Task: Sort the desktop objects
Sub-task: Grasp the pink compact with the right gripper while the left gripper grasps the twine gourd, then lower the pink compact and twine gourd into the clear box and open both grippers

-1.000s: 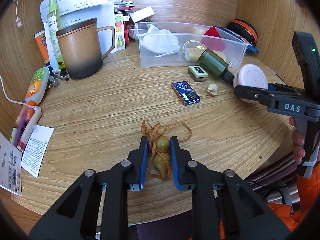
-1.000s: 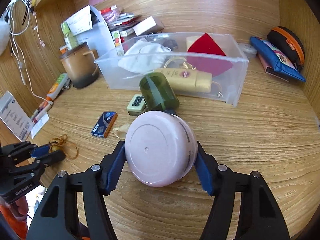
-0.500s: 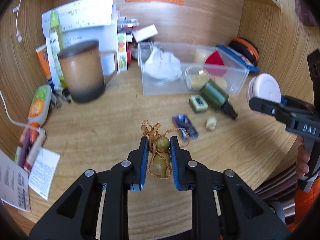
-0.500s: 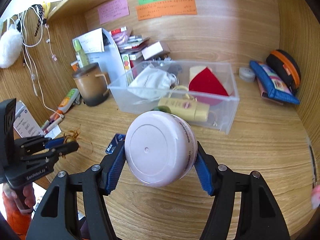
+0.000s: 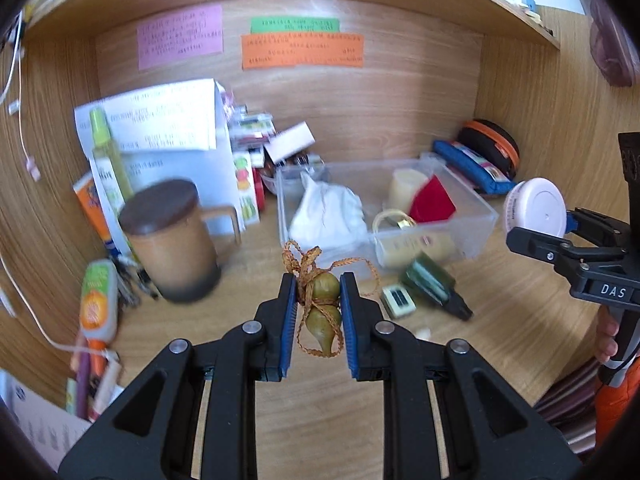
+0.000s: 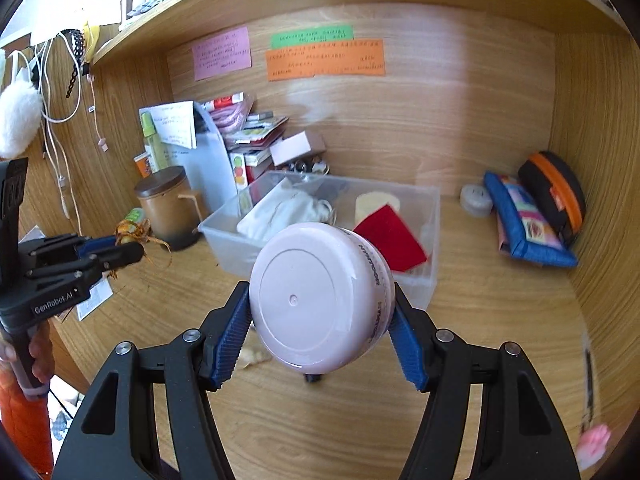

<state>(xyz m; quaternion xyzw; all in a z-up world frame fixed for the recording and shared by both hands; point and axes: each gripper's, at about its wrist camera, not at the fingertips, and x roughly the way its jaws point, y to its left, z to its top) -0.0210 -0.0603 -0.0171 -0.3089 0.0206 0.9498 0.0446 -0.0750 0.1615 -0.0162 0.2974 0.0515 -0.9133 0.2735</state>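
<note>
**Both Grippers Loaded, Bin Ahead**

Nearest in the left wrist view, the left gripper (image 5: 319, 312) has its jaws clamped on one small green gourd charm (image 5: 322, 314), long axis running along the fingers, its brown cord looped above. The right gripper (image 6: 322, 322) has its jaws clamped across one round pink jar (image 6: 320, 298), lid facing the camera. Both loads hang clear of the counter (image 5: 500, 332). Beyond, at twelve to one o'clock from the left jaws, one clear bin (image 5: 476, 216) sits open; from the right jaws it lies at twelve o'clock and looks nearer. On the counter before it lie one green bottle (image 5: 430, 282) and one small clicker (image 5: 396, 300). One lidded mug (image 5: 172, 240) stands at ten o'clock.
</note>
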